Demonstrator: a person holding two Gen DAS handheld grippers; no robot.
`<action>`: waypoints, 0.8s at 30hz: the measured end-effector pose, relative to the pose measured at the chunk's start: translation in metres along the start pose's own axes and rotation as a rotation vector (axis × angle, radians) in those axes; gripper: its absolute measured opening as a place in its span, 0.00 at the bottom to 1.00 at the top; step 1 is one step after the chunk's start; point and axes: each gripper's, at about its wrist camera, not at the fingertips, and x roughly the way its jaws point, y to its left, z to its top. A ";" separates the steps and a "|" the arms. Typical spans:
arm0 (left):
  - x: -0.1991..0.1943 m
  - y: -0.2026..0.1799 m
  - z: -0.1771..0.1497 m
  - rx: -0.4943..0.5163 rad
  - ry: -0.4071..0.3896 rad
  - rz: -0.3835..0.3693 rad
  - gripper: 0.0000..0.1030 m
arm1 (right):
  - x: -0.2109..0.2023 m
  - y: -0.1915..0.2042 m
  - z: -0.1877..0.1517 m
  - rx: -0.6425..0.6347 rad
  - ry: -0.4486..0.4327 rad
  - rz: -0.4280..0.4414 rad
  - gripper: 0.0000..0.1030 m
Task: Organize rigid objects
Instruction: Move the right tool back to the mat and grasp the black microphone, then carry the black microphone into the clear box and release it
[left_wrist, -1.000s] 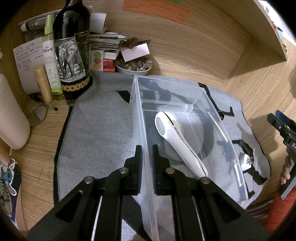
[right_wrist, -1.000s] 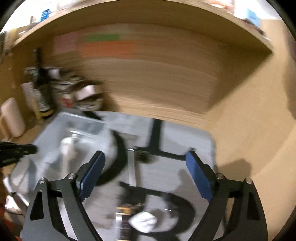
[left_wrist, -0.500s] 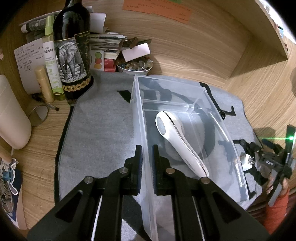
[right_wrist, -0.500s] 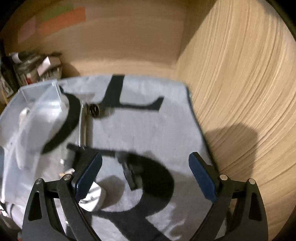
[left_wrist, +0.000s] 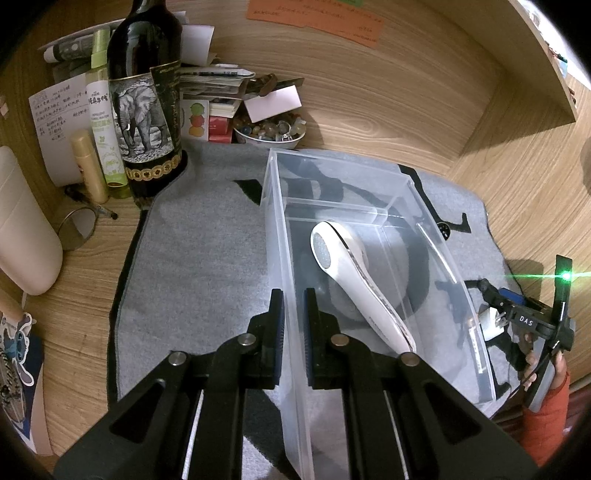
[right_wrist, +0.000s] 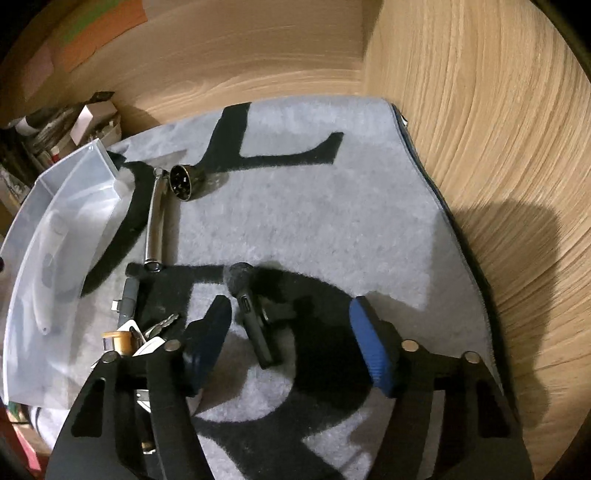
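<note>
My left gripper (left_wrist: 293, 321) is shut on the left wall of a clear plastic bin (left_wrist: 275, 229). A white handheld device (left_wrist: 354, 280) lies inside the bin. My right gripper (right_wrist: 291, 336) is open, low over the grey mat (right_wrist: 314, 206), with a small black clip-on microphone (right_wrist: 251, 314) between its fingers. The right gripper also shows in the left wrist view (left_wrist: 498, 295), right of the bin, beside a white plug (left_wrist: 491, 325). A metal tube (right_wrist: 155, 221), a round metal piece (right_wrist: 184, 181), a grey adapter (right_wrist: 129, 299) and a cluster of keys (right_wrist: 144, 332) lie left of the microphone.
A dark wine bottle (left_wrist: 144, 110), a spray bottle (left_wrist: 103, 110), a bowl of stones (left_wrist: 269, 131), papers and a white container (left_wrist: 22, 229) crowd the back left. A small round mirror (left_wrist: 77, 229) lies on the wood. Wooden walls close the back and right.
My right gripper has dropped lower and closer over the black microphone, still open. My left gripper keeps its hold on the bin wall and has not moved.
</note>
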 end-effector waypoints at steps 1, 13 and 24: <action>0.000 0.000 0.000 -0.001 0.000 -0.001 0.07 | 0.000 0.000 0.000 -0.003 0.000 0.004 0.54; 0.000 0.000 0.000 -0.003 0.000 -0.002 0.07 | -0.001 0.013 0.000 -0.057 0.011 0.039 0.27; 0.000 -0.001 0.000 -0.007 -0.001 -0.004 0.07 | -0.029 0.023 0.016 -0.041 -0.092 0.021 0.27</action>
